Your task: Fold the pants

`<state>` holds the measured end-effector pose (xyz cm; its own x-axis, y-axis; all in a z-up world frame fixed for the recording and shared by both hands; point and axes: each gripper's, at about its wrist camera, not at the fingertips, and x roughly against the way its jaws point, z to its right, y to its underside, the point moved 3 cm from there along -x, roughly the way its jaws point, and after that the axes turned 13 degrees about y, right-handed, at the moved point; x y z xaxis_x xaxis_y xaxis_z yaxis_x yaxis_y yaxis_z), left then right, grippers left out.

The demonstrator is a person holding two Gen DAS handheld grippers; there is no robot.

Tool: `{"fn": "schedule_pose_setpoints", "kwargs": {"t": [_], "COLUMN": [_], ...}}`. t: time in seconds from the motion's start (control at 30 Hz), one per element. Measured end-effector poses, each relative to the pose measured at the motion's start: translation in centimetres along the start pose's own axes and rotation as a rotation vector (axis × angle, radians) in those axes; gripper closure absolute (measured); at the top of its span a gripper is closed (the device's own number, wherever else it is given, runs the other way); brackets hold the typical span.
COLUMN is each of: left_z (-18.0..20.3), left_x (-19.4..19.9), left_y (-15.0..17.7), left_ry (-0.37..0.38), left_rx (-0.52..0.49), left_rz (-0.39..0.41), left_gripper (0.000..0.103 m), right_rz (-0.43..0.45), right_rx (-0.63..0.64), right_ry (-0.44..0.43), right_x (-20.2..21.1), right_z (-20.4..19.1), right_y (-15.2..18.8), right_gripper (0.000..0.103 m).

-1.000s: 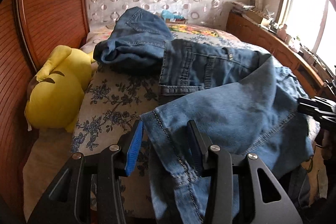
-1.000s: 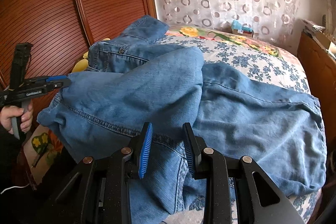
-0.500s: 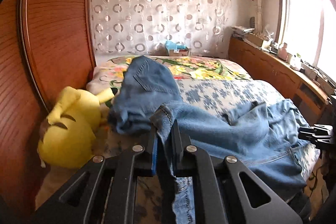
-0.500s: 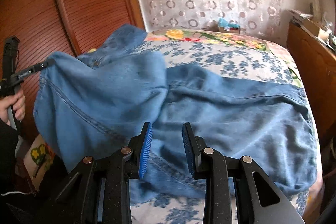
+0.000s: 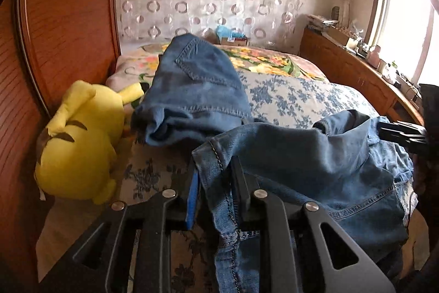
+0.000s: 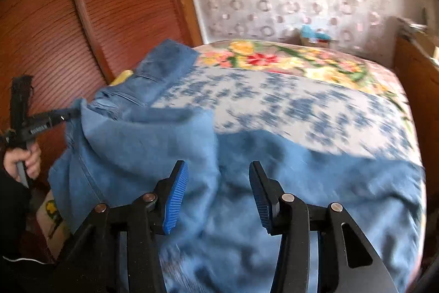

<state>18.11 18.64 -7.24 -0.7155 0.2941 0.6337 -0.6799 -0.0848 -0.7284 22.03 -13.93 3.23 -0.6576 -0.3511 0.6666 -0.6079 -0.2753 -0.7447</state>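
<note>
A: Left gripper (image 5: 214, 188) first: jaws narrow, a seamed denim edge of the pants (image 5: 315, 164) bunched between them. They've just been easing apart a little, but the cloth is still lodged between the pads, so I'd call it gripped.

B: And the right gripper (image 6: 218, 194)?

A: Let go. Its jaws have just been opening and stand wide over the denim, pads clear of it (that view is smeared, mind you).

B: Where do the pants sit?

A: On the near half of the bed (image 5: 288, 98), draped toward its near edge, with one darker bundle heaped up toward the headboard side, beside the yellow plush toy (image 5: 79, 136).

B: How will they handle?

A: Soft but weighty, I'd judge: denim sags, folds over itself and drags on the bedspread. Thick seams and hems give the surest bite, so take hold there, one gripper at each end.
</note>
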Motion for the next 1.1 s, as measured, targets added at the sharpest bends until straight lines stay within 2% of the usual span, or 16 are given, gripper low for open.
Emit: {"fn": "schedule_pose_setpoints", "kwargs": {"t": [0.13,0.33,0.4,0.43,0.47,0.5,0.57,0.73,0.8,0.87,0.97,1.03,1.1], "left_z": [-0.5,-1.0,-1.1,-1.1,-1.2,-1.2,-0.8,0.3,0.8,1.0,1.4,1.6,1.7], "left_x": [-0.9,-2.2,-2.6,-2.8,-3.0,-3.1,-2.9,-1.3,-1.1,-1.9,-3.4,-3.7,-3.4], "left_y": [0.3,0.4,0.4,0.4,0.4,0.4,0.1,-3.2,-5.2,-6.5,-7.2,-7.0,-6.7], "left_ry": [0.009,0.038,0.052,0.058,0.063,0.078,0.073,0.051,0.033,0.019,0.003,-0.004,0.012], "left_rx": [0.009,0.006,0.005,0.006,0.007,0.006,-0.010,-0.038,-0.059,-0.074,-0.094,-0.097,-0.090], "left_rz": [-0.021,-0.034,-0.037,-0.038,-0.037,-0.038,-0.017,0.074,0.107,0.100,0.058,0.045,0.049], "left_gripper": [0.081,0.081,0.081,0.081,0.083,0.090,0.095,0.097,0.097,0.097,0.093,0.084,0.066], "right_rz": [-0.047,-0.135,-0.140,-0.142,-0.136,-0.127,-0.081,0.110,0.138,0.112,0.014,-0.042,-0.051], "right_rx": [0.046,0.035,0.034,0.041,0.051,0.061,0.066,0.035,0.012,0.004,0.012,0.021,0.011], "right_ry": [-0.032,-0.101,-0.141,-0.165,-0.192,-0.211,-0.218,-0.121,-0.062,-0.030,0.033,0.062,0.067], "right_x": [-3.7,-8.3,-9.1,-9.5,-9.7,-9.8,-9.6,-6.4,-5.8,-6.6,-9.5,-11.0,-11.6], "right_z": [-1.2,-0.7,-0.7,-0.9,-1.1,-1.3,-1.0,0.6,1.6,2.5,2.8,2.7,2.4], "right_y": [-1.1,-2.0,-2.5,-2.7,-2.9,-3.0,-3.6,-6.3,-7.5,-8.1,-7.6,-6.9,-6.8], "right_gripper": [0.053,0.053,0.053,0.057,0.067,0.089,0.093,0.095,0.095,0.095,0.094,0.091,0.083]}}
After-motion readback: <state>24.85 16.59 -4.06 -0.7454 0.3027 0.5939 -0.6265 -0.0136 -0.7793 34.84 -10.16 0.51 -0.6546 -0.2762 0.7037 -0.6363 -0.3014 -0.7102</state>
